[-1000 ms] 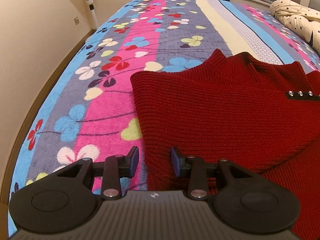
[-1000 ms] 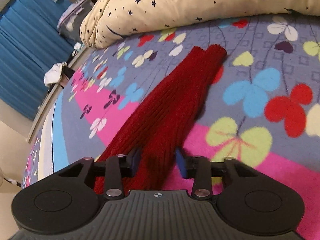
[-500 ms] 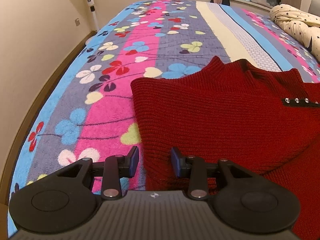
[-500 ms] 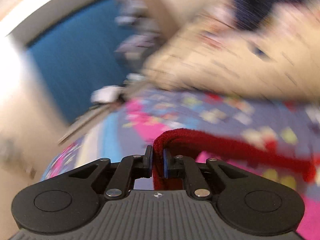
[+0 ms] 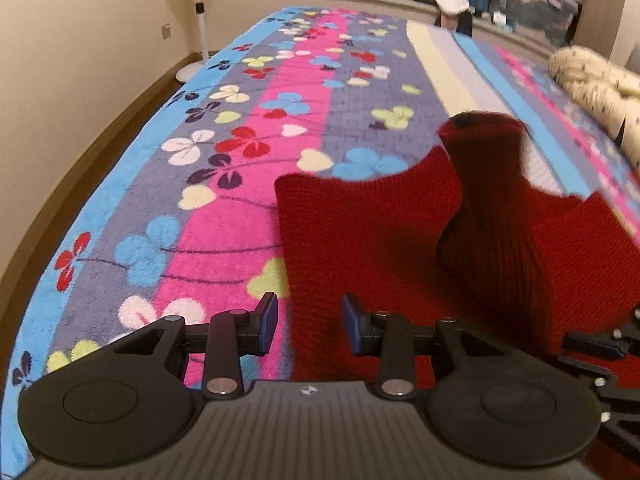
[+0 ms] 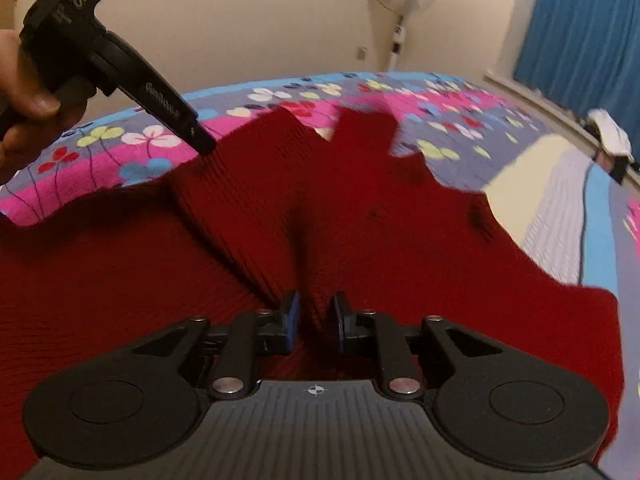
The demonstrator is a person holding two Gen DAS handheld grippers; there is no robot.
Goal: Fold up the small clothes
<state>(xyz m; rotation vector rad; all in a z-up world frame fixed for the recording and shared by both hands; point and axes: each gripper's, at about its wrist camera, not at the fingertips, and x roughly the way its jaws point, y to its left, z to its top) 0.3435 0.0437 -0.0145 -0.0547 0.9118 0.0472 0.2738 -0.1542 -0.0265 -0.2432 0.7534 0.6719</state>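
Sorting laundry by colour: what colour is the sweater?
Dark red, ribbed knit sweater; clearest in the left wrist view.

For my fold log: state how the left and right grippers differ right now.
The left gripper has its jaws wide apart over the sweater's edge, holding nothing; the right gripper has its jaws closer together around a raised fold of the red sleeve. The left gripper sits at the garment's side, partly over the floral blanket; the right gripper sits over its middle. Both are black with blue pads.
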